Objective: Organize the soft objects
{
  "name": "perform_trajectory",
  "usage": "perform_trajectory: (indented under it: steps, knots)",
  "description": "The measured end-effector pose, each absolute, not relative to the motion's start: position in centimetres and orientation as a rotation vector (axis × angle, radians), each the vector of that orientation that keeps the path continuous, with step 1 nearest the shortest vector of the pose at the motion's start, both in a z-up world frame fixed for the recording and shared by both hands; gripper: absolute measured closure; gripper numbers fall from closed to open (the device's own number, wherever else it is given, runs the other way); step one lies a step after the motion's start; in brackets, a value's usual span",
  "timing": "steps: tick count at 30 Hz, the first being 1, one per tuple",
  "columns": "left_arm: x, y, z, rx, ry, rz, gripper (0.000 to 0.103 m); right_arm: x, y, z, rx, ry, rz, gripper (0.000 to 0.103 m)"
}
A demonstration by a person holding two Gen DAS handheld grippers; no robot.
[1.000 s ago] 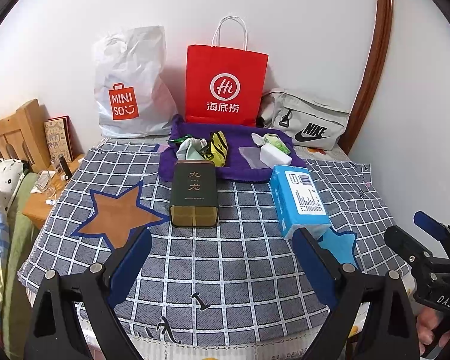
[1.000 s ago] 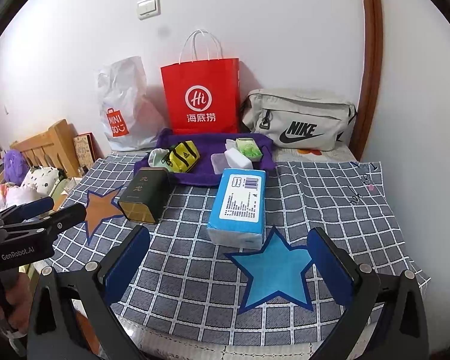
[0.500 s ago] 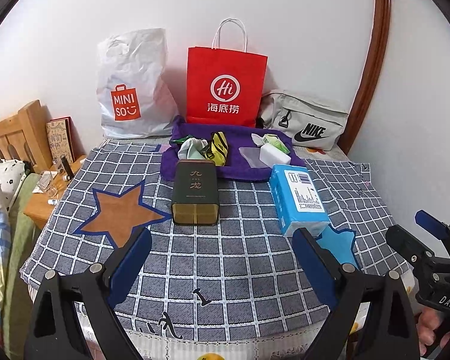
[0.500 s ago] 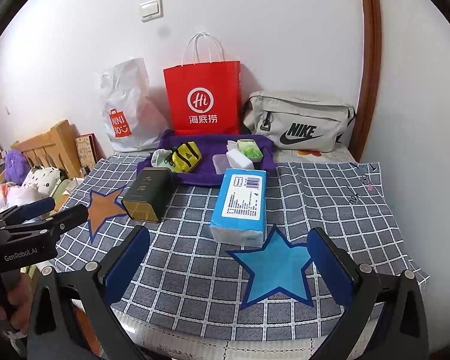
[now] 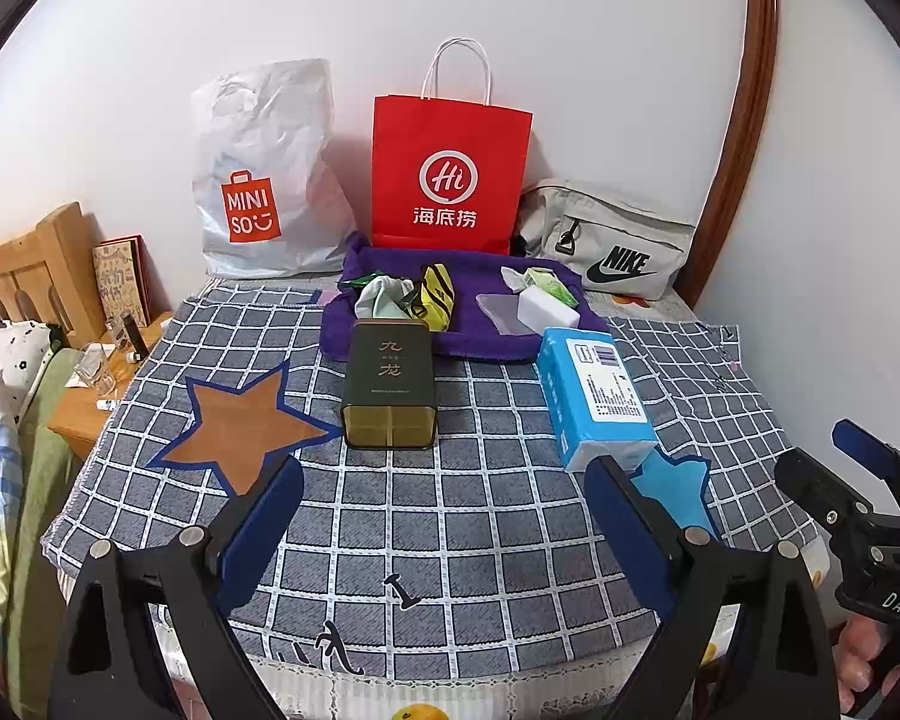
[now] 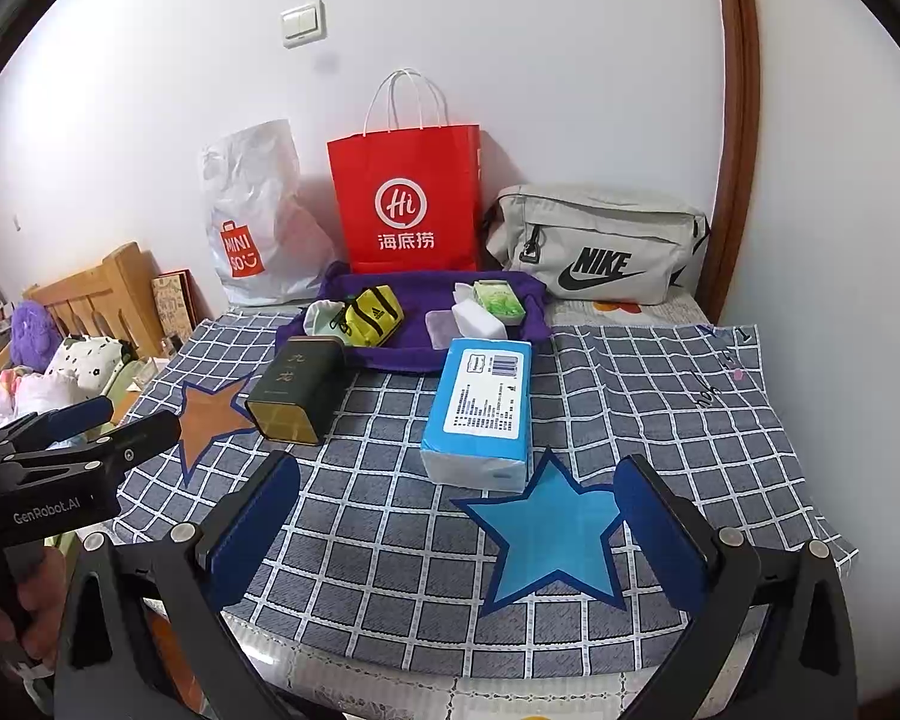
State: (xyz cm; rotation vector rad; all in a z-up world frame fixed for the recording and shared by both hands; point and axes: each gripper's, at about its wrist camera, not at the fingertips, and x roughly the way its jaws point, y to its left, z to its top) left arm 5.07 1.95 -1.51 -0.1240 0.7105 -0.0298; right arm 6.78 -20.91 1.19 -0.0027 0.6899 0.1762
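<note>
A blue tissue pack [image 5: 594, 396] [image 6: 480, 405] lies on the checked cloth beside a blue star patch [image 6: 549, 537]. A dark green tin [image 5: 389, 384] [image 6: 294, 393] lies next to an orange star patch [image 5: 243, 414]. A purple cloth tray [image 5: 468, 333] [image 6: 414, 348] at the back holds a yellow mini bag [image 5: 435, 297] [image 6: 373, 315], a white pouch [image 5: 378, 297], a white block [image 5: 546, 312] and a green pack [image 6: 498, 300]. My left gripper [image 5: 444, 534] and right gripper [image 6: 459, 531] are open and empty at the table's near edge.
A white Miniso bag [image 5: 264, 180], a red paper bag [image 5: 447, 180] and a grey Nike bag [image 5: 606, 240] stand against the back wall. A wooden headboard [image 5: 24, 276] and a nightstand [image 5: 96, 384] are at the left.
Both grippers have drawn back a little and risen slightly; more of the table's near edge shows. No object has moved.
</note>
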Motion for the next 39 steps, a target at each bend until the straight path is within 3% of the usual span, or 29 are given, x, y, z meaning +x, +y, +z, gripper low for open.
perform_trajectory:
  steps: [39]
  knots:
    - [4.71,1.73,-1.23,-0.119,0.707,-0.034,0.008,6.44,-20.90,1.49,0.000,0.685,0.181,0.000]
